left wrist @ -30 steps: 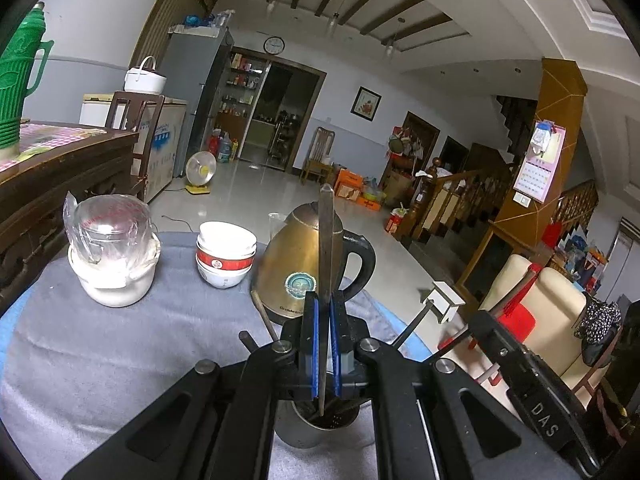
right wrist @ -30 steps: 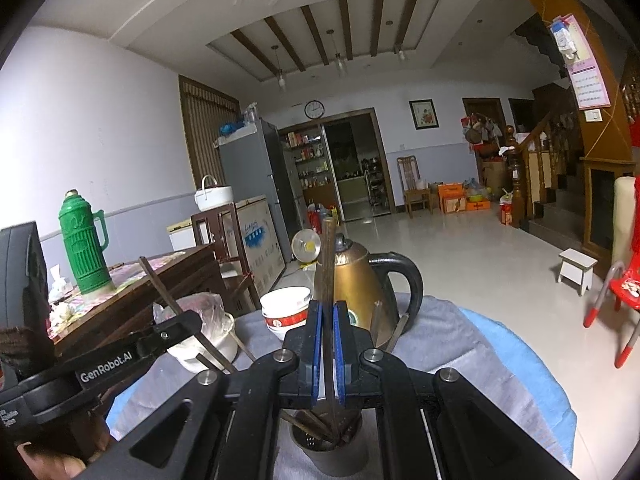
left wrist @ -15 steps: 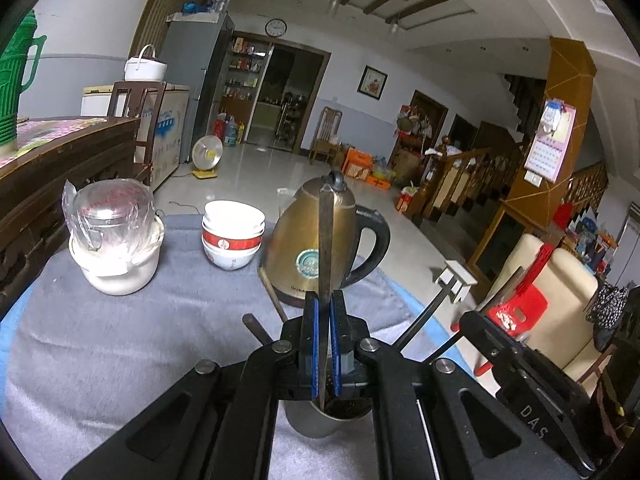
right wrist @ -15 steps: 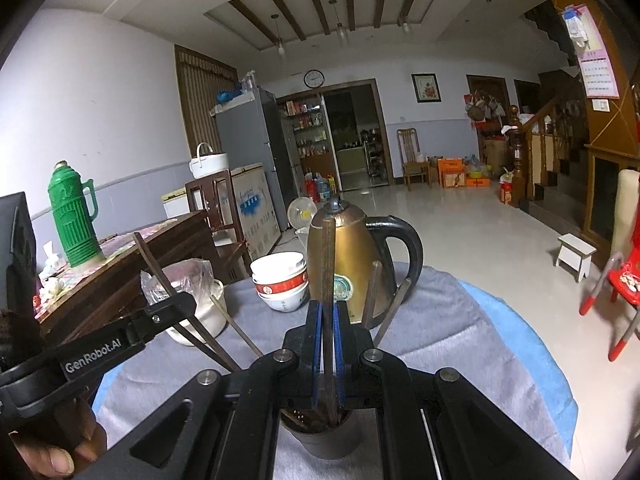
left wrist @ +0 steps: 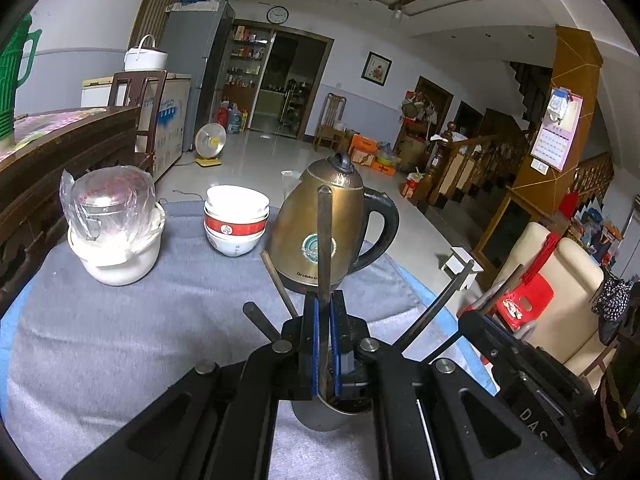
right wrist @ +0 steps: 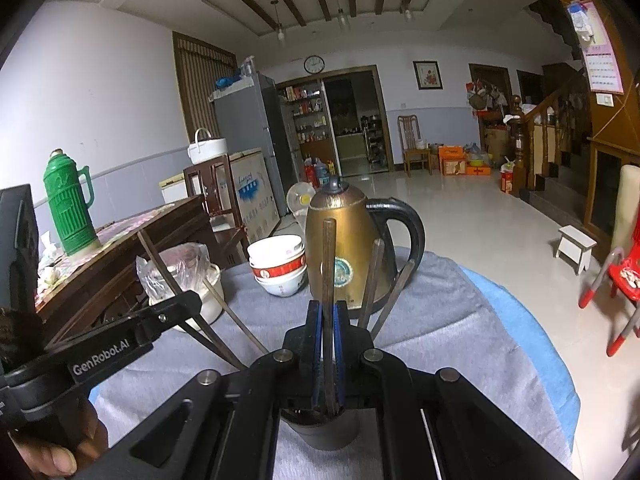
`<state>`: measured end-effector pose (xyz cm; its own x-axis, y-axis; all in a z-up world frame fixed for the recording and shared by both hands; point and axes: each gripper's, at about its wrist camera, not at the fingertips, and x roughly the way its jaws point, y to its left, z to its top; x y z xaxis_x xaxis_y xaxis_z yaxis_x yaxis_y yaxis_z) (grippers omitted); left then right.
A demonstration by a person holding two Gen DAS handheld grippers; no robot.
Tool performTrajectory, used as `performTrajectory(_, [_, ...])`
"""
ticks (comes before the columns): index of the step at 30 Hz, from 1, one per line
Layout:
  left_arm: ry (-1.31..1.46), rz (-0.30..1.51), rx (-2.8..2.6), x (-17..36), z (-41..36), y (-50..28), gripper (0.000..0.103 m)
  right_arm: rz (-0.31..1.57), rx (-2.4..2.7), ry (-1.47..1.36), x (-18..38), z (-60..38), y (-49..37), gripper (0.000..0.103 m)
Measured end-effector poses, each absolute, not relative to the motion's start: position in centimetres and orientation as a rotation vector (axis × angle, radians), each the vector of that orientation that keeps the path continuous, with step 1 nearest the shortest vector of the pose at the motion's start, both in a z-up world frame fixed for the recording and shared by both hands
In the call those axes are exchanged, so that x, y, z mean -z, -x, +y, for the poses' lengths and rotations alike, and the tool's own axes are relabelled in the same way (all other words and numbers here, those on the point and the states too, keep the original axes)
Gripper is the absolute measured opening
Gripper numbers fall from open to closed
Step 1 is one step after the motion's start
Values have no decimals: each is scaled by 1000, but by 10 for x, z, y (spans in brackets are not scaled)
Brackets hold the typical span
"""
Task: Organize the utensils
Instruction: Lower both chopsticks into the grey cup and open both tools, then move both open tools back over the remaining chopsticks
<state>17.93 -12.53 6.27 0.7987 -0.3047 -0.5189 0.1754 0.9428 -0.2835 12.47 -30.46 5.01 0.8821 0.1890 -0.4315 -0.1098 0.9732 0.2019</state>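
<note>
My left gripper (left wrist: 325, 344) is shut on a dark chopstick (left wrist: 324, 240) that stands upright, its lower end inside a metal cup (left wrist: 324, 416) just below the fingers. My right gripper (right wrist: 329, 350) is shut on another dark chopstick (right wrist: 329, 264), also upright over the same metal cup (right wrist: 328, 436). Several more chopsticks (right wrist: 376, 280) lean out of the cup at angles. The other gripper's body shows at the edge of each view: the right one (left wrist: 520, 364) and the left one (right wrist: 100, 356).
On the grey cloth (left wrist: 140, 328) stand a brass kettle (left wrist: 332, 220), stacked white bowls with a red band (left wrist: 236, 220) and a white pot with a plastic-wrapped lid (left wrist: 112, 224). A green thermos (right wrist: 70, 208) stands on the wooden cabinet to the left.
Both grippers have come lower and tilted down toward the cup, each still holding its chopstick. The cup sits higher and nearer in both views.
</note>
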Motion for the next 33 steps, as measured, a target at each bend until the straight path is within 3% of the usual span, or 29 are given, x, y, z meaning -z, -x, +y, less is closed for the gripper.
performTrajectory(15, [238,664,322,-54,-133,-190,8,535,-166,-187,-34,-304,-136,8])
performTrajectory(16, [246,671,331,-55,-132,-189,11,541,-156,-180,-33,-304,-136,13])
performTrajectory(18, [251,649,329,-61,-128,-184,34,528,-130,-174,-37,-307,-134,49])
performTrajectory(19, [255,626,324,-66,-124,-180,39,509,-121,-180,-40,-309,-130,81])
performTrajectory(20, [263,602,321,-73,-120,-175,46,481,-108,-184,-45,-312,-125,84])
performTrajectory(23, [282,535,302,-94,-103,-160,49,426,-55,-183,-62,-319,-111,84])
performTrajectory(25, [287,476,273,-109,-87,-144,57,399,-44,-194,-72,-324,-100,84])
performTrajectory(27, [281,420,234,-117,-70,-129,72,376,-39,-197,-79,-327,-86,84])
performTrajectory(29, [273,392,180,-119,-54,-117,78,374,-50,-201,-79,-326,-76,84])
performTrajectory(33, [237,443,83,-88,-23,-100,80,465,-77,-174,-52,-316,-65,84])
